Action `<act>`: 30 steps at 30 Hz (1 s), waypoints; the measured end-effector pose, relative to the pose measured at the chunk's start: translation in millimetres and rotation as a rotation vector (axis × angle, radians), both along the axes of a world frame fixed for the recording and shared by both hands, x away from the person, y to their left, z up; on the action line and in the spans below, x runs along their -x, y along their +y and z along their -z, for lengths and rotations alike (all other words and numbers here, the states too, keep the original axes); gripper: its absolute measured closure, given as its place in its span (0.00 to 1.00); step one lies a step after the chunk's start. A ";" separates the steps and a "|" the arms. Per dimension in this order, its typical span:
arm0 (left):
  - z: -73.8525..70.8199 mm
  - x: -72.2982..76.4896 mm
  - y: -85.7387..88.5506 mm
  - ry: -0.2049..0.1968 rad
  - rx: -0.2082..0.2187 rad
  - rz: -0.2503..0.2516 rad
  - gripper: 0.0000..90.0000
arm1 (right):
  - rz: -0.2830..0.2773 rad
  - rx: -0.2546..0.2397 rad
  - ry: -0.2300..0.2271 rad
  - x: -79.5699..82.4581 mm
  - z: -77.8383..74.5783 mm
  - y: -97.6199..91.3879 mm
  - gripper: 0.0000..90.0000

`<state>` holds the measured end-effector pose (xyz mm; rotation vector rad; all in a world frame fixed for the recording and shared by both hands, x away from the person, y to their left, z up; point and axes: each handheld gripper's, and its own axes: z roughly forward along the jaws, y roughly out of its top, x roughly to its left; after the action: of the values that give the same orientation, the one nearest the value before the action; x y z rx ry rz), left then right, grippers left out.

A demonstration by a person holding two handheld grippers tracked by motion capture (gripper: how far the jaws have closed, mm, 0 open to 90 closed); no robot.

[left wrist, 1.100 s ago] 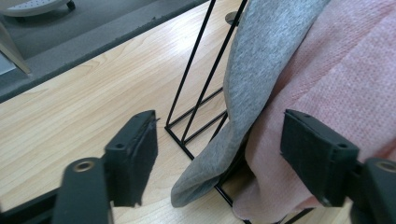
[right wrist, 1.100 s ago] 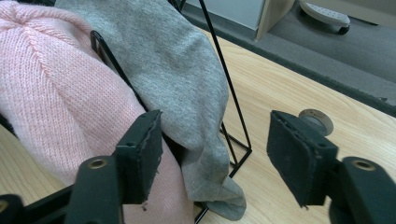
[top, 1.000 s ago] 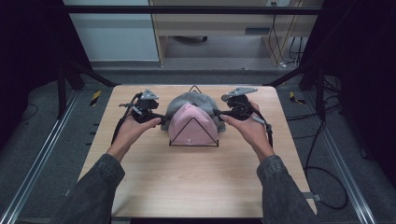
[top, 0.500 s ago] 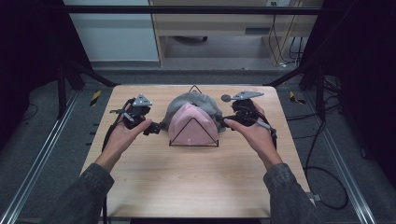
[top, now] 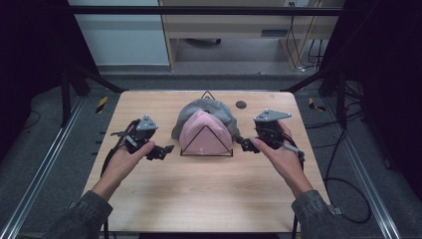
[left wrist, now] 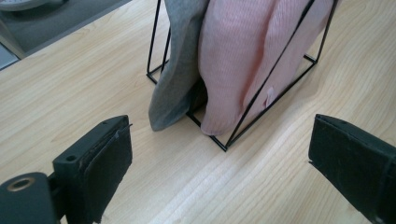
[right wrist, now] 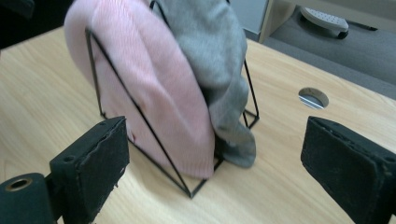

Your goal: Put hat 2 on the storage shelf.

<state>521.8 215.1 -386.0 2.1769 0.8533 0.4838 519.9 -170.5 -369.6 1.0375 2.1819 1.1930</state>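
Note:
A black wire triangular rack (top: pixel 205 150) (left wrist: pixel 224 145) (right wrist: pixel 188 191) stands on the wooden table (top: pixel 199 199). A pink knit hat (top: pixel 203 133) (left wrist: pixel 247 51) (right wrist: pixel 149 93) sits in its front slot. Behind it hangs a grey knit hat (top: pixel 211 108) (left wrist: pixel 180 60) (right wrist: pixel 210 51). My left gripper (top: pixel 164 150) (left wrist: pixel 219 163) is open, left of the rack and apart from it. My right gripper (top: pixel 244 144) (right wrist: pixel 215 158) is open at the rack's right side, with nothing between its jaws.
A round cable hole (top: pixel 241 104) (right wrist: pixel 313 98) lies in the table behind the rack, to the right. Black frame posts (top: pixel 64 89) stand at both sides, and cables (top: pixel 348 194) trail on the floor at the right.
Both grippers have drawn back from the hats and outward, toward the person. Their jaws now stand apart from the rack.

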 end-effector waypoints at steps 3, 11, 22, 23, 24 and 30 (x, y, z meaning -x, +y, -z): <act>6.4 5.3 5.5 0.012 0.001 -0.003 0.06 | 0.013 0.019 -0.004 7.7 6.1 -5.2 0.11; 37.3 16.1 15.8 0.062 -0.019 -0.014 0.06 | 0.033 0.036 0.042 21.2 33.5 -21.8 0.13; 90.6 13.0 38.5 0.205 -0.023 -0.100 0.06 | 0.117 0.055 0.160 26.4 102.2 -43.7 0.13; 94.0 12.3 41.0 0.218 -0.020 -0.113 0.06 | 0.125 0.054 0.167 26.1 107.0 -44.8 0.13; 96.4 11.9 42.8 0.227 -0.021 -0.120 0.06 | 0.135 0.050 0.176 25.6 115.0 -46.8 0.13; 106.7 14.1 50.6 0.239 -0.022 -0.136 0.06 | 0.172 0.065 0.238 25.2 134.0 -51.8 0.14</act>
<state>507.6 265.7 -492.7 2.2359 1.1356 0.3034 494.7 -222.4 -503.6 1.3681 2.2357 0.9572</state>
